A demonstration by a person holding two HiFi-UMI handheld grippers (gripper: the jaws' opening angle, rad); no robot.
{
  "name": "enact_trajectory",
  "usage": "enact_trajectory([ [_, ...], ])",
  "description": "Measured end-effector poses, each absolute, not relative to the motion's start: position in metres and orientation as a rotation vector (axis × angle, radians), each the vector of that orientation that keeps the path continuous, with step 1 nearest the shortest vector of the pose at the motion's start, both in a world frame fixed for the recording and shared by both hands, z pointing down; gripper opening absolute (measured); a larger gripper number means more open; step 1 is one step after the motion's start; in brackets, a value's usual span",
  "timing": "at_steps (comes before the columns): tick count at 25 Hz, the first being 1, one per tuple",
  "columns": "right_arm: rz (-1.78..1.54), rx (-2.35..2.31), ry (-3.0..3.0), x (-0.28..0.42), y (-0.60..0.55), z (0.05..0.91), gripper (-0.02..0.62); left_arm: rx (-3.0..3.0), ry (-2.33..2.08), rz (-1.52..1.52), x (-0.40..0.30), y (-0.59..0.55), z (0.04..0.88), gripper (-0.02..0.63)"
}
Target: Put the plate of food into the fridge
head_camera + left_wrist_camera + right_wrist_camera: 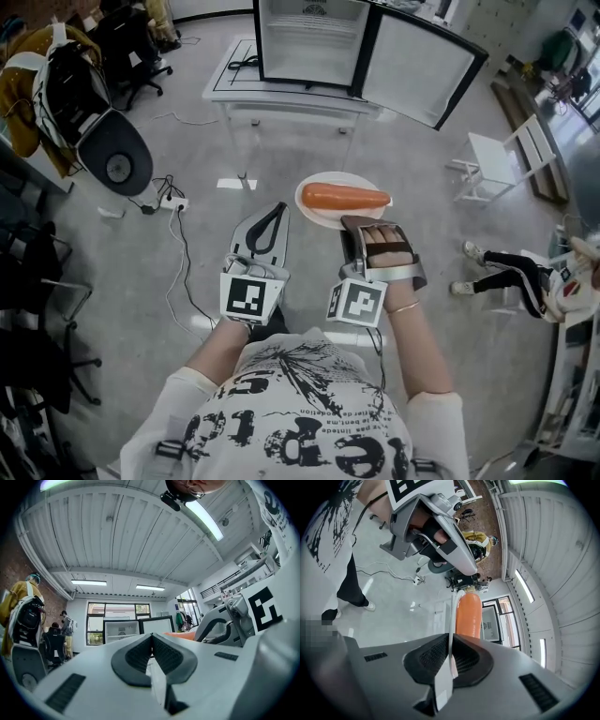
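A white plate (317, 215) carrying an orange carrot (345, 197) hangs in the air in the head view, and my right gripper (362, 226) is shut on its near rim. The right gripper view shows the thin plate edge (452, 613) pinched between the pads (465, 658), with the carrot (468, 616) beyond. To the left of the plate my left gripper (275, 210) is shut with nothing in it; its jaws (151, 641) meet tip to tip. Ahead, the small fridge (314, 42) stands on a white table (281, 97) with its door (417, 70) swung open to the right.
A white chair (497, 159) stands at the right, with a person's legs (506, 272) near it. A power strip and cables (173, 202) lie on the floor at the left, by a bag on a stand (94, 122) and dark office chairs (42, 309).
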State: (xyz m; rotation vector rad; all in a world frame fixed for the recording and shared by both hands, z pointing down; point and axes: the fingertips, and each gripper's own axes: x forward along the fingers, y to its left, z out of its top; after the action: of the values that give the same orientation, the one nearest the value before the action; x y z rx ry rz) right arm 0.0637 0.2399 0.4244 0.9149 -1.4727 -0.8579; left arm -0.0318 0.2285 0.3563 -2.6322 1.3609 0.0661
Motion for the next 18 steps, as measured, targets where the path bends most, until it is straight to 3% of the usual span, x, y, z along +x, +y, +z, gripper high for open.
enact_trajectory([
  [18, -0.817, 0.999, -1.423, 0.002, -0.002, 0.407, 0.020, -2.659, 1.357, 0.078, -0.114, -0.018, 0.348, 0.008],
])
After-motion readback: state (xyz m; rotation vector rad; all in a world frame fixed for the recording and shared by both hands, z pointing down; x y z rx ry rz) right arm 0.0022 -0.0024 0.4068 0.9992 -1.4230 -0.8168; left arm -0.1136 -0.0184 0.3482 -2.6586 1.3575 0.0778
